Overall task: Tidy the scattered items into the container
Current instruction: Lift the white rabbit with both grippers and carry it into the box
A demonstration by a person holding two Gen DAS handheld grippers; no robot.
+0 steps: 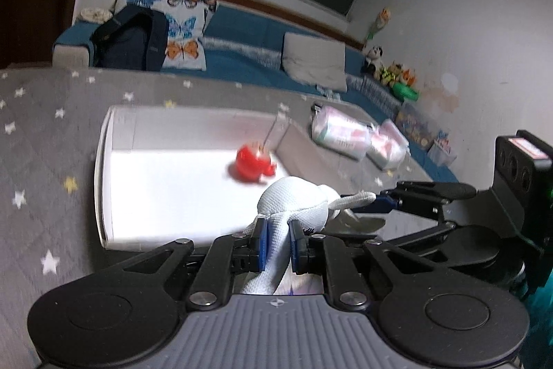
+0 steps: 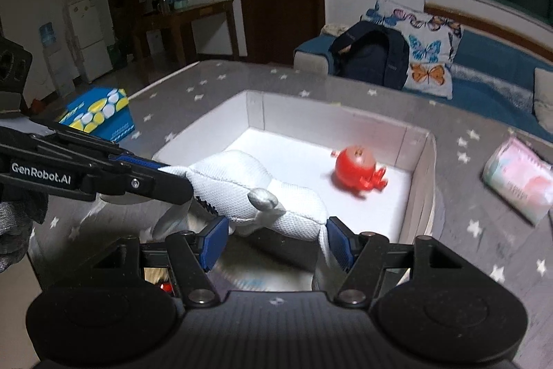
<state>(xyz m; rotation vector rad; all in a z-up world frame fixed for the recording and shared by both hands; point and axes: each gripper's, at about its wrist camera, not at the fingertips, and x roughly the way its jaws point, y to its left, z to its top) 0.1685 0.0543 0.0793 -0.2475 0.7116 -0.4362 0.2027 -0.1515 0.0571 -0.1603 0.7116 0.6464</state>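
A white mesh plush toy [image 1: 293, 199] hangs above the near edge of the white box [image 1: 103, 161], held from two sides. My left gripper [image 1: 278, 230] is shut on a thin fold of it between the blue pads. In the right wrist view my right gripper [image 2: 276, 243] is shut on the white plush toy [image 2: 235, 179] across its wider body, and the left gripper [image 2: 183, 186] reaches in from the left, pinching the toy's end. In the left wrist view the right gripper [image 1: 369, 213] comes in from the right. A red round toy [image 2: 357, 172] lies inside the white box [image 2: 420, 182].
The box stands on a grey star-patterned surface [image 2: 466, 224]. Pink wrapped packs [image 1: 342, 134] lie right of the box. A blue and yellow carton [image 2: 100, 116] stands at the far left. Behind are a blue sofa [image 1: 242, 65], a dark backpack [image 2: 373, 58] and a butterfly pillow.
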